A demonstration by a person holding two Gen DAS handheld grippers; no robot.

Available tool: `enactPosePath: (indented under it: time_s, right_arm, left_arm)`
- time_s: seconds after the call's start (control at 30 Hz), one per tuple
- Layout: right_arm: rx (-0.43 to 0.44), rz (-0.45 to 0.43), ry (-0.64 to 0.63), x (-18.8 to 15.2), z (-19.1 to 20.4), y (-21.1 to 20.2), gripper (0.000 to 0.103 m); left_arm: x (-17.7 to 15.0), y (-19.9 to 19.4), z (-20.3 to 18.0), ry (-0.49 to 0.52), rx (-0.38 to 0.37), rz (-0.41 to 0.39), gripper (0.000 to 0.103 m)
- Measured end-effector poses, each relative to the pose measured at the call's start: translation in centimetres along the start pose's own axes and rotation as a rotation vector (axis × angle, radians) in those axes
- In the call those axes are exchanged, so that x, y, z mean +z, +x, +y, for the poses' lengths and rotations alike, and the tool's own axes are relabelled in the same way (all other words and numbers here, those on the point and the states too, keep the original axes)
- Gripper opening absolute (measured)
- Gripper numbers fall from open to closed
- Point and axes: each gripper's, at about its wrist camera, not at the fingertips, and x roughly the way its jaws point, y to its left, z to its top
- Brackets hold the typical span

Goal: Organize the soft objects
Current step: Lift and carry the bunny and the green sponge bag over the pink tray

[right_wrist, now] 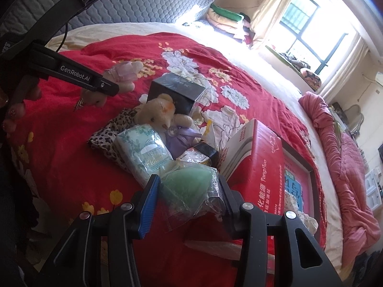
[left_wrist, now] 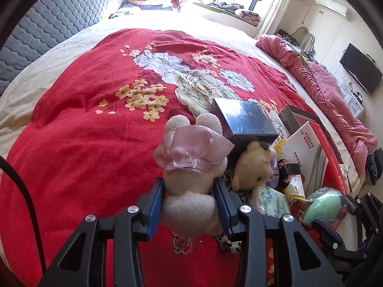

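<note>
The left gripper (left_wrist: 189,205) squeezes a plush bunny (left_wrist: 191,167), the right gripper (right_wrist: 189,189) squeezes a green bagged thing (right_wrist: 189,186) — the teddy bear (right_wrist: 160,112) mid-frame still waits.

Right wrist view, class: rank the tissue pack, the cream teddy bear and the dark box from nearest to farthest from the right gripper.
1. Tissue pack, just ahead of the right gripper, to the left.
2. Cream teddy bear, behind the pack.
3. Dark box, farthest, behind the bear.
</note>
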Motion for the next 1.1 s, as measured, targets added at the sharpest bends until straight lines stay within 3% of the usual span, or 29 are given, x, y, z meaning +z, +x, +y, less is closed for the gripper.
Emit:
enactPosePath:
  time_s: [0.67,1.1]
  right_arm:
    - [-0.050,-0.149,0.117,0.2,-3.0,-4.7,0.048]
    - [-0.087,-0.214,0.278,-1.3,-7.7,-7.4,0.048]
  left_arm:
    - [-1.3,-4.5,-6.6,0.151,0.001,-0.051,0.041]
    - [-1.3,-6.9,-13.0,0.255,-0.047,-0.083,0.041]
